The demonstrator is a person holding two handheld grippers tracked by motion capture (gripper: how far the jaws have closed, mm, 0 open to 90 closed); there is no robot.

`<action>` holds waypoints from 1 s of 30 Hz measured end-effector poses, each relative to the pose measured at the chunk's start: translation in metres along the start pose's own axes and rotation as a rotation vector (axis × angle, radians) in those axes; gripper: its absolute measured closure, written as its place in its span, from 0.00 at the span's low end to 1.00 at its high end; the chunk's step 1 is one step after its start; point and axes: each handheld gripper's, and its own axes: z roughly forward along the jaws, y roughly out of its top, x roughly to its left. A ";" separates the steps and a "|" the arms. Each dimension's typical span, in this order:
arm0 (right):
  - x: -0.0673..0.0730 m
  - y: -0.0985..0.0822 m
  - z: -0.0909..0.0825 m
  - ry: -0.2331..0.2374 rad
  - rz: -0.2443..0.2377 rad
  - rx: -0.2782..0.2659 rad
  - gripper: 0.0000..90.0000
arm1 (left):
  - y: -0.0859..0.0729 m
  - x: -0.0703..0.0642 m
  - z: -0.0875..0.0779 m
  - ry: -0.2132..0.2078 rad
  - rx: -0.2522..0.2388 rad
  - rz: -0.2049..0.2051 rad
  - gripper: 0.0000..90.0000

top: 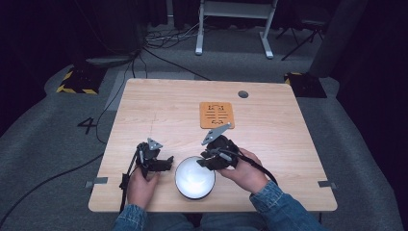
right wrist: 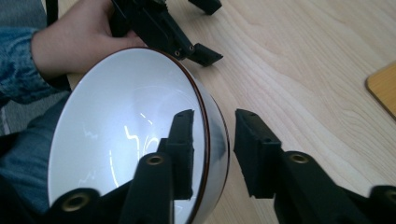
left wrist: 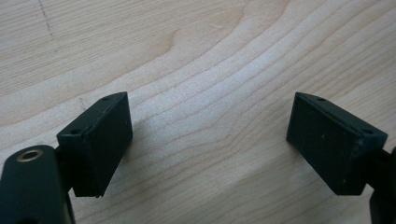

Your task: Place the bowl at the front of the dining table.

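Note:
A white bowl (top: 194,179) with a dark rim stands near the table's front edge, between my two hands. My right gripper (top: 207,161) is at the bowl's right rim. In the right gripper view its jaws (right wrist: 212,119) straddle the rim of the bowl (right wrist: 126,126), one pad inside and one outside. A thin gap shows at the outer pad. My left gripper (top: 168,162) rests left of the bowl. In the left gripper view its jaws (left wrist: 208,121) stand wide open over bare wood, with nothing between them.
An orange square mat (top: 217,115) lies past the bowl toward the table's middle, and its corner (right wrist: 383,88) shows in the right gripper view. A round cable hole (top: 243,94) sits near the far edge. The left gripper (right wrist: 210,30) lies just beyond the bowl.

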 end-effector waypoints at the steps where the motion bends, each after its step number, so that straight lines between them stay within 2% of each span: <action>1: 0.000 0.000 0.000 0.000 0.000 0.000 0.76 | 0.000 0.000 0.000 0.000 0.000 0.000 0.16; 3: 0.000 0.003 0.008 0.001 -0.039 0.016 0.83 | 0.000 0.000 0.000 -0.002 0.000 0.000 0.16; 4: 0.001 0.004 0.009 -0.016 -0.036 0.031 0.86 | 0.000 0.000 0.000 0.001 -0.001 0.002 0.16; 5: 0.000 0.005 0.010 -0.023 -0.054 0.033 0.86 | 0.000 0.000 0.000 -0.002 0.000 0.000 0.16; 6: 0.000 0.007 0.011 -0.023 -0.045 0.048 0.88 | 0.000 0.000 0.000 -0.002 0.001 -0.001 0.16; 8: 0.001 0.008 0.013 -0.036 -0.058 0.049 0.89 | 0.000 0.000 0.000 0.000 -0.001 0.001 0.16; 9: 0.003 0.009 0.013 -0.041 -0.045 0.065 0.90 | 0.000 0.000 0.000 -0.001 0.001 -0.001 0.16; 10: 0.002 0.011 0.014 -0.047 -0.062 0.067 0.90 | 0.000 0.000 0.000 -0.002 0.000 0.000 0.16; 17: 0.000 0.016 0.014 -0.043 -0.073 0.081 0.90 | 0.000 0.000 0.000 0.002 0.000 0.001 0.16; 18: 0.001 0.016 0.013 -0.039 -0.059 0.084 0.90 | 0.000 0.000 0.000 0.000 -0.001 0.001 0.16; 24: 0.000 0.024 0.001 -0.028 -0.041 0.071 0.90 | 0.000 0.000 0.000 0.000 -0.001 0.001 0.16; 26: -0.001 0.028 -0.007 -0.023 -0.008 0.073 0.90 | 0.000 0.000 0.000 0.001 -0.001 0.002 0.16; 30: -0.004 0.033 -0.013 -0.023 -0.005 0.054 0.90 | 0.000 0.000 0.000 0.000 -0.001 0.001 0.16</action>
